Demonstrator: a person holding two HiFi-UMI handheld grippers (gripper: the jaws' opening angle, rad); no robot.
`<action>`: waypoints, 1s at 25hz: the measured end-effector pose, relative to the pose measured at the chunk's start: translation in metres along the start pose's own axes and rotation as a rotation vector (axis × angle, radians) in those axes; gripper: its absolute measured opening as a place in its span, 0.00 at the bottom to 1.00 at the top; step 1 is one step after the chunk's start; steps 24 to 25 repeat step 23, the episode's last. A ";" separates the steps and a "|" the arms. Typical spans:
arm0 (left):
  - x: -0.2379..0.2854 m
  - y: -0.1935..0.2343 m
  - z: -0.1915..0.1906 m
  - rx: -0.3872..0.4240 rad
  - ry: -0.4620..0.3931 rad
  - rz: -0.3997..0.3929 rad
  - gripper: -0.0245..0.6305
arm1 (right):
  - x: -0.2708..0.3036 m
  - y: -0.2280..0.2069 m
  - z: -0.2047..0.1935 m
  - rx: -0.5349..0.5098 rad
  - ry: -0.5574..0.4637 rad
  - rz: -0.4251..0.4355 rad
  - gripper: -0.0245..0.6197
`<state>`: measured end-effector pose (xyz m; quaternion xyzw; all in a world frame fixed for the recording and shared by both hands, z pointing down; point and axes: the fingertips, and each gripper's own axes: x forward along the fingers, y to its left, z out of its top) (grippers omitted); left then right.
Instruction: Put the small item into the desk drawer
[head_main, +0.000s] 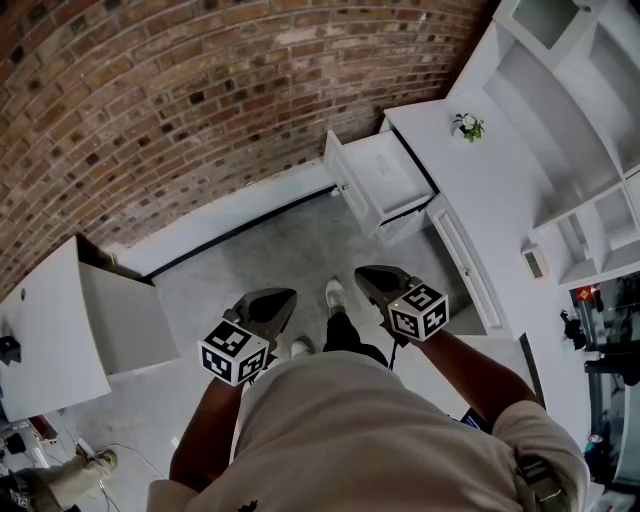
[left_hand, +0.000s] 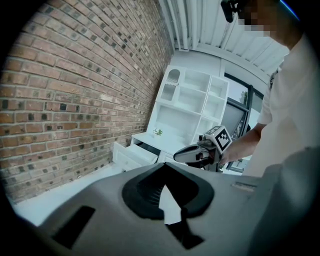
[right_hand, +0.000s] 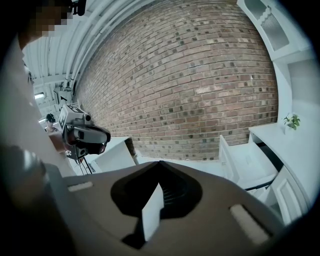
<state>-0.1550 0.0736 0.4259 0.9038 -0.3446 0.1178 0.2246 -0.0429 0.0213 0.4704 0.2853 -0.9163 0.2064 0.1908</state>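
Both pressed together, left claw (head_main: 285, 297), right claw (head_main: 364, 273), desk drawer (head_main: 386, 172) open, white interior showing

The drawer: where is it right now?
In the head view, the open drawer sits upper middle, sticking out of the white desk beside the brick wall, below-left of the little plant.

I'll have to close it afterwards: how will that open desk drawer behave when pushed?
The drawer looks empty inside, so it's probably light and should slide easily. It stands pulled far out of the desk, so an off-centre push may skew or jam it; the middle of its front seems the safest place to push.
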 end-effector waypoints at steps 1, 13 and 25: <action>-0.001 0.001 0.000 -0.002 -0.003 0.002 0.05 | 0.000 0.001 0.000 -0.003 0.000 0.001 0.06; -0.016 0.007 -0.007 -0.029 -0.009 0.031 0.05 | 0.005 0.013 0.002 -0.036 0.019 0.022 0.06; -0.023 0.010 -0.011 -0.044 -0.012 0.051 0.05 | 0.015 0.026 0.008 -0.070 0.027 0.065 0.06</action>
